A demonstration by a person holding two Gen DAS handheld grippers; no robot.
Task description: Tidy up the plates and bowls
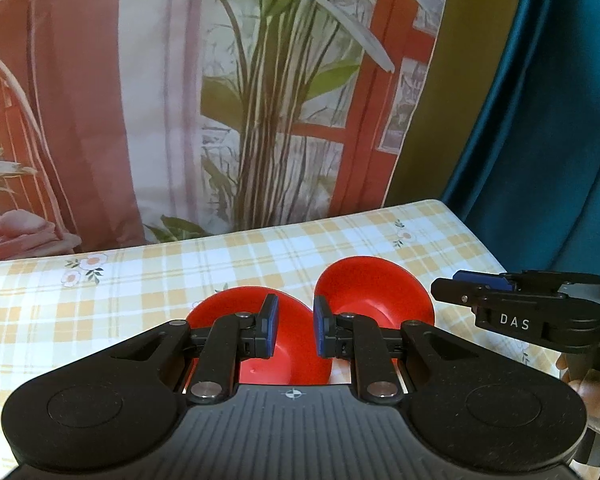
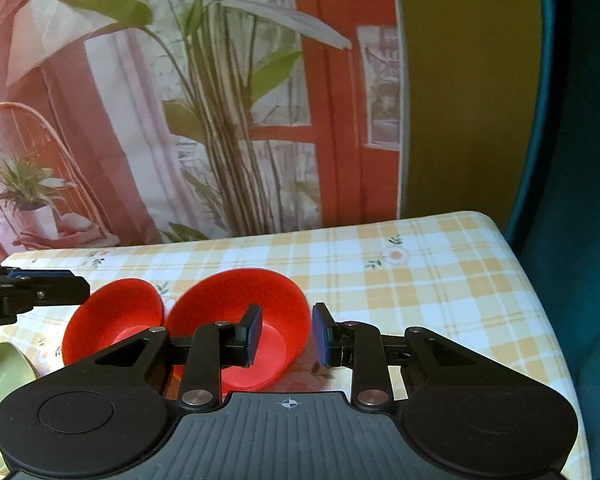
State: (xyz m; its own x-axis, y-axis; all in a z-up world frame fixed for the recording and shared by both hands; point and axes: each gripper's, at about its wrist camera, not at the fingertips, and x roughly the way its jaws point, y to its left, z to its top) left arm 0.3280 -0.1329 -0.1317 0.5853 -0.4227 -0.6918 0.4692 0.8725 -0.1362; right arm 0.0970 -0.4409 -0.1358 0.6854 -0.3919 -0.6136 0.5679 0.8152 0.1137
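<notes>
Two red bowls stand side by side on the yellow checked tablecloth [image 1: 140,280], almost touching. My left gripper [image 1: 296,326] hovers over the left red bowl [image 1: 288,364], jaws drawn close with a narrow gap; I see no pad pressing on the bowl. From the right wrist view its fingers [image 2: 60,286] reach in from the left above that bowl [image 2: 112,316]. My right gripper [image 2: 286,334] is open; the right rim of the right red bowl [image 2: 236,300] runs between its fingers, one inside, one outside. The left wrist view shows it [image 1: 460,286] beside that bowl [image 1: 372,292].
A pale green dish [image 2: 0,392] sits at the near left edge. A printed backdrop of plants and red window frames [image 1: 260,100] hangs behind the table. A teal curtain [image 1: 540,120] is to the right, past the table's right edge [image 2: 540,300]. A hand [image 1: 580,384] holds the right gripper.
</notes>
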